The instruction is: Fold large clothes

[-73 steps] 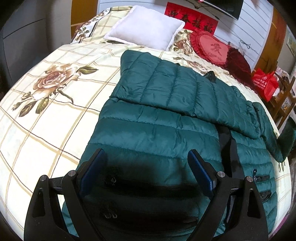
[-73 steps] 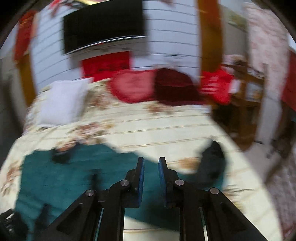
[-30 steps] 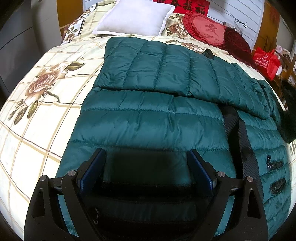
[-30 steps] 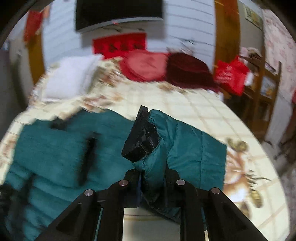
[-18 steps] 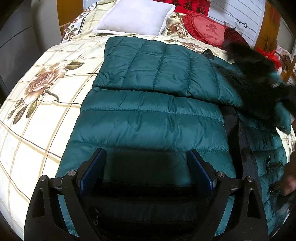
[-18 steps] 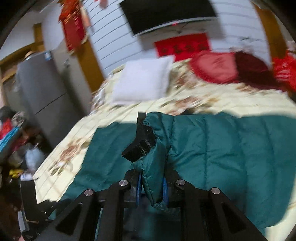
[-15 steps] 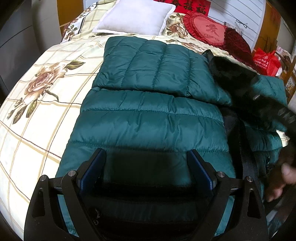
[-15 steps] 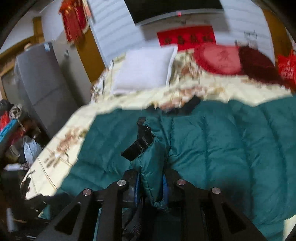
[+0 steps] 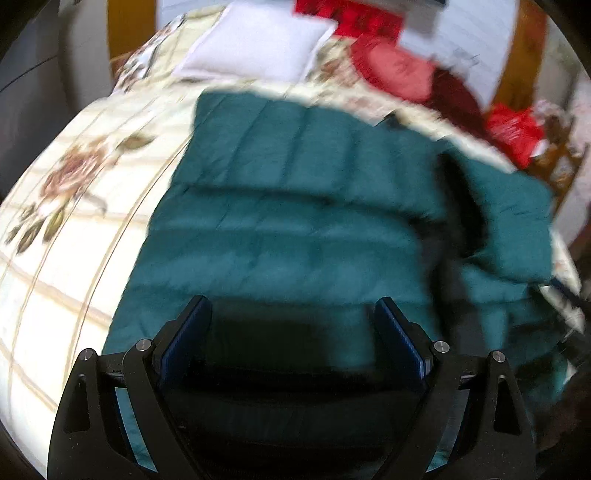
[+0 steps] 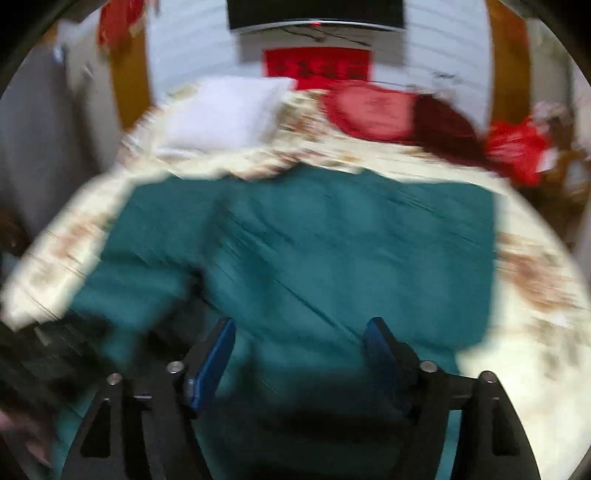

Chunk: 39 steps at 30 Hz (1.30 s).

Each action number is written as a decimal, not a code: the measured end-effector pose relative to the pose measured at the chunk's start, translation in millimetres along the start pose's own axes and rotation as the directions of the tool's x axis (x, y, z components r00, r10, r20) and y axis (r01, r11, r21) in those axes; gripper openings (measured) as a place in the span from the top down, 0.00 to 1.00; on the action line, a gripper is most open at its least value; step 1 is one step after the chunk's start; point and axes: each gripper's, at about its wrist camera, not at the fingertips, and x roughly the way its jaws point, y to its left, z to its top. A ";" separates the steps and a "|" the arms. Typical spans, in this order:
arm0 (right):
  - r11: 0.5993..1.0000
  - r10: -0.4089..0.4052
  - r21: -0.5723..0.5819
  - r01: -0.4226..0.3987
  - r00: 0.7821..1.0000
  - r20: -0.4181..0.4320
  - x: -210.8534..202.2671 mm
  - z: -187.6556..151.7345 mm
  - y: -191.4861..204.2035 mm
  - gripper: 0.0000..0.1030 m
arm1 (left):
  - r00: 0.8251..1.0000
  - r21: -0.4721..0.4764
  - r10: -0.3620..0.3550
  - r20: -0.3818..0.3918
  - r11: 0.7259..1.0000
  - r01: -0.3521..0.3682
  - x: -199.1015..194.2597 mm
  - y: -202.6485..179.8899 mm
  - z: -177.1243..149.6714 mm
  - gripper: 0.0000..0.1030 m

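A dark green quilted down jacket (image 9: 295,236) lies spread on the floral bedspread (image 9: 74,206). One sleeve lies folded across its upper part, and the right side (image 9: 517,221) is folded inward over the body. My left gripper (image 9: 291,325) is open and empty, just above the jacket's near hem. My right gripper (image 10: 299,343) is open and empty above the jacket (image 10: 332,251), whose folded panel lies flat ahead of it. Both views are blurred by motion.
A white pillow (image 9: 255,48) lies at the head of the bed, with red cushions (image 9: 399,70) beside it. A red bag (image 9: 517,129) and wooden furniture stand past the bed's right side. A TV (image 10: 314,11) hangs on the far wall.
My right gripper carried the jacket's right sleeve and side across the body, then opened and let it go. The left gripper stayed open and shifted slightly back.
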 end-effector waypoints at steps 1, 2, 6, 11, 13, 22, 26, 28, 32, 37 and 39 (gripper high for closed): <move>0.999 -0.042 -0.004 0.042 0.999 0.005 -4.7 -8.4 -4.8 0.28 | 0.999 0.029 -0.015 0.047 0.999 0.013 -8.7 -8.1 3.1 0.12; 0.996 -0.084 0.010 0.084 0.996 0.005 -7.8 -20.4 -12.1 0.28 | 0.997 0.054 -0.026 0.068 0.998 0.023 -14.2 -17.1 7.3 0.12; 0.989 -0.010 0.144 0.032 0.989 -0.149 12.3 -38.9 -47.7 0.23 | 0.988 0.078 -0.153 0.018 0.985 0.151 -7.8 -59.0 30.2 0.12; 0.987 0.032 0.158 -0.008 0.988 -0.149 18.0 -38.9 -58.6 0.14 | 0.973 0.094 -0.229 -0.010 0.969 0.229 23.8 -112.3 48.3 0.12; 0.987 0.033 0.159 -0.009 0.988 -0.150 18.2 -38.7 -59.2 0.13 | 0.968 0.088 -0.248 -0.048 0.964 0.252 42.2 -126.4 52.3 0.12; 0.986 0.042 0.163 -0.017 0.988 -0.149 21.5 -36.0 -59.1 0.07 | 0.970 0.021 -0.232 -0.076 0.972 0.234 49.8 -131.3 46.6 0.83; 0.986 0.032 0.166 -0.006 0.987 -0.154 21.6 -36.4 -56.7 0.07 | 0.962 0.020 -0.271 0.029 0.963 0.271 2.0 -116.5 61.3 0.83; 0.986 0.028 0.168 -0.001 0.987 -0.156 21.2 -35.4 -54.5 0.06 | 0.963 0.028 -0.259 0.080 0.966 0.257 -17.2 -101.8 72.2 0.83; 0.985 0.030 0.170 -0.003 0.987 -0.157 21.7 -34.7 -55.1 0.06 | 0.968 0.011 -0.203 0.149 0.979 0.203 -49.5 -53.4 90.5 0.83; 0.986 0.027 0.169 0.000 0.987 -0.157 22.1 -34.2 -55.8 0.05 | 0.982 -0.047 -0.110 0.155 0.992 0.118 -51.3 13.7 96.4 0.83; 0.986 0.025 0.168 0.002 0.987 -0.158 22.4 -34.1 -55.3 0.05 | 0.987 -0.057 -0.090 0.132 0.994 0.098 -40.9 31.0 93.0 0.83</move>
